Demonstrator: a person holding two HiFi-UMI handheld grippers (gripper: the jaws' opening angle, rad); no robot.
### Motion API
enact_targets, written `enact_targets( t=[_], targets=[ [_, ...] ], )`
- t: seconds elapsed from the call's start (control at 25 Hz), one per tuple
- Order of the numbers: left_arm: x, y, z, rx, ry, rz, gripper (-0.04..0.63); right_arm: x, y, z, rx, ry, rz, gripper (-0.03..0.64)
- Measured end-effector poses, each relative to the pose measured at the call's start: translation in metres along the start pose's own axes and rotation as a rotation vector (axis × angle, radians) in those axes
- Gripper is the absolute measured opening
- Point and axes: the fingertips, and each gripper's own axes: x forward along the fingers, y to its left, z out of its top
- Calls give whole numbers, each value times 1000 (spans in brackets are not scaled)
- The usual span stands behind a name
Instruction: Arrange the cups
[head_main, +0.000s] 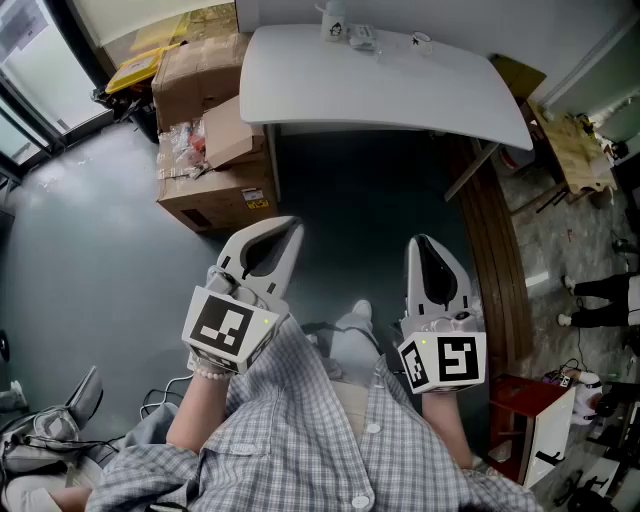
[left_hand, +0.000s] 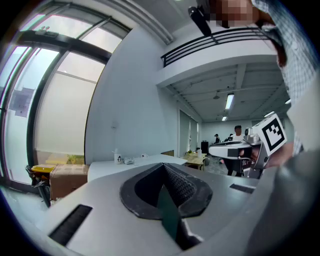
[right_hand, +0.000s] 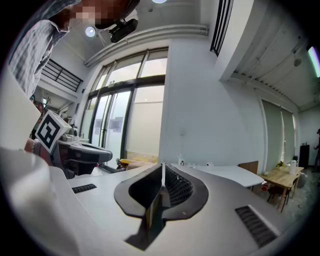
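My left gripper (head_main: 272, 240) pressed together, empty; right gripper (head_main: 430, 255) same, both held near chest. Cups (head_main: 421, 42) small, at far edge of white table (head_main: 400, 95), well apart from me. I judge task not begun: approach and every grasp left

White table (head_main: 400, 90) is standing well ahead of the jaws of both the left gripper (head_main: 268, 240) and the right gripper (head_main: 430, 255), across grey floor (head_main: 90, 260). Cardboard boxes (head_main: 215, 160) are sitting stacked ahead and left of the left jaws, just beside the table's left end. A yellow item (head_main: 140, 65) is lying beyond the boxes, near the window frames (head_main: 30, 90). A dark wooden bench (head_main: 495, 260) is running along just right of the right jaws. A red cabinet (head_main: 520, 410) is standing behind and right of those jaws. A light wooden table (head_main: 575, 150) is standing ahead and far right. A person (head_main: 600, 300) is standing at the far right edge.
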Motion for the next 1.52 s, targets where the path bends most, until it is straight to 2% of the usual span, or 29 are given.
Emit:
enact_targets(
  t=[0.96,1.52],
  targets=[
    [11,4,-5,-3,11,-13,9,8,-3,-9,3,29,-2,34],
    [63,32,2,1,37,76,9,71,-48,-10,19,13,65,34]
  ],
)
